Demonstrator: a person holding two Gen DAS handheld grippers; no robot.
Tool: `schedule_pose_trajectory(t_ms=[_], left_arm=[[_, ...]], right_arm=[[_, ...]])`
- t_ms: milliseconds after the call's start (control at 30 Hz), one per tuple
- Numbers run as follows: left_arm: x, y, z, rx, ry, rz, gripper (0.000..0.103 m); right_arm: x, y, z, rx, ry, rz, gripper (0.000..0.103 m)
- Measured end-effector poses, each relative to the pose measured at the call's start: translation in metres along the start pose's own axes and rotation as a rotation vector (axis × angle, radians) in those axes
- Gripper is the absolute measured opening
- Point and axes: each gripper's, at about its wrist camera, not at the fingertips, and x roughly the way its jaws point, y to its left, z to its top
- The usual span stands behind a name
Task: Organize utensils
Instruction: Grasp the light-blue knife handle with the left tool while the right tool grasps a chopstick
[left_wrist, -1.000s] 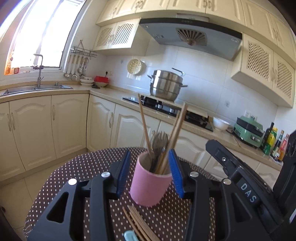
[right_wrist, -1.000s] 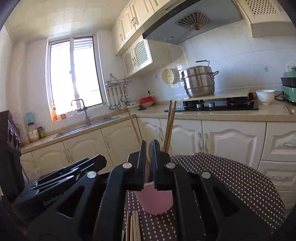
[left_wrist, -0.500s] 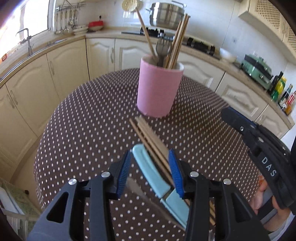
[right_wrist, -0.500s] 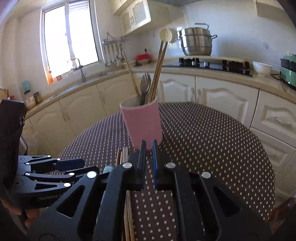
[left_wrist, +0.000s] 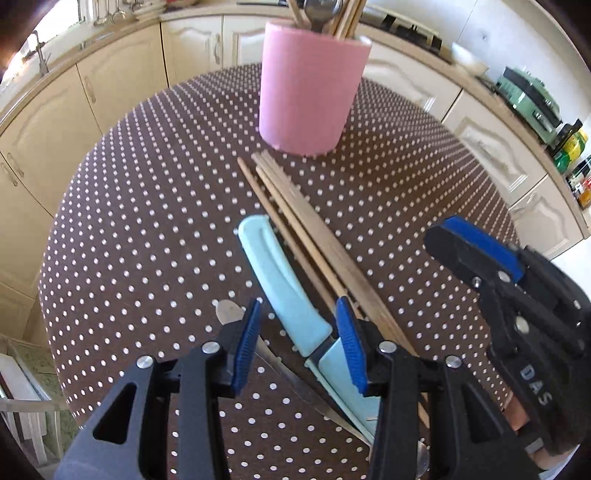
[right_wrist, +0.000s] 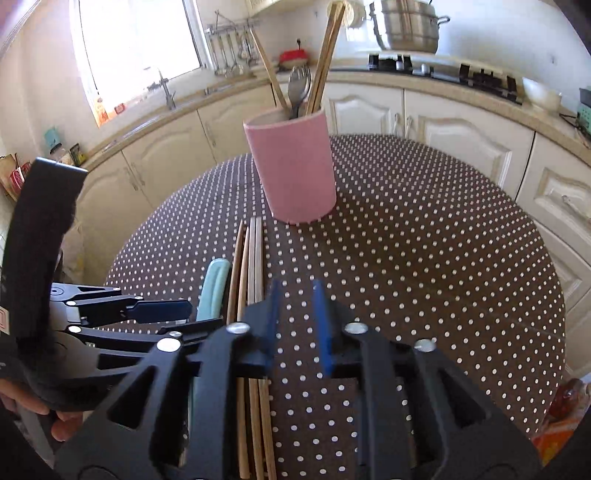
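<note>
Two sets of jaws hang over the dotted worktop (left_wrist: 155, 206). Those of the left gripper (left_wrist: 297, 338) stand partly apart and tilt steeply down, straddling the light-blue knife handle (left_wrist: 284, 284) without pressing on it. Those of the right gripper (right_wrist: 297, 321) are opening, with only bare cloth between them, just to the right of the loose chopsticks (right_wrist: 255, 258).

The handle lies flat, its rounded end toward the pink cup (left_wrist: 310, 88), its other end running under the left gripper toward the camera; a steel blade (left_wrist: 295, 380) shows just beside it. The chopsticks lie in a bundle alongside the handle on its right, long axis the same, far tips almost at the cup's base.

The cup stands upright farther back on the worktop and holds several wooden chopsticks (right_wrist: 325, 59) leaning outward and a metal fork and spoon (right_wrist: 299, 86), heads up.

In the right wrist view, fingers (right_wrist: 22, 402) grip the left tool's body at the lower left.
</note>
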Motion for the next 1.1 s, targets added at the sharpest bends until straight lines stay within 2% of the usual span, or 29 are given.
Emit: schedule_pose_trajectory(t_ms=[67, 167, 233, 367, 700, 833, 1100], left_arm=[[0.002, 0.0, -0.001, 0.01, 0.003, 0.005, 0.042], [0.005, 0.0, 0.002, 0.013, 0.015, 0.004, 0.039], [0.007, 0.002, 0.006, 0.01, 0.014, 0.012, 0.033], [0.011, 0.007, 0.02, 0.01, 0.014, 0.019, 0.029], [0.01, 0.022, 0.025, -0.04, -0.042, -0.002, 0.022], [0.007, 0.025, 0.026, -0.041, -0.044, 0.002, 0.021], [0.003, 0.033, 0.02, -0.051, -0.05, -0.003, 0.021]], right_arm=[[0.0, -0.001, -0.001, -0.006, 0.007, 0.0, 0.046], [0.001, 0.0, 0.001, -0.018, 0.014, 0.0, 0.046], [0.002, 0.0, 0.002, -0.02, 0.022, 0.004, 0.046], [0.011, 0.002, 0.008, -0.033, 0.064, 0.003, 0.049], [0.043, 0.007, 0.017, -0.102, 0.256, 0.001, 0.049], [0.058, 0.01, 0.021, -0.127, 0.335, 0.015, 0.034], [0.069, 0.015, 0.027, -0.164, 0.395, 0.027, 0.032]])
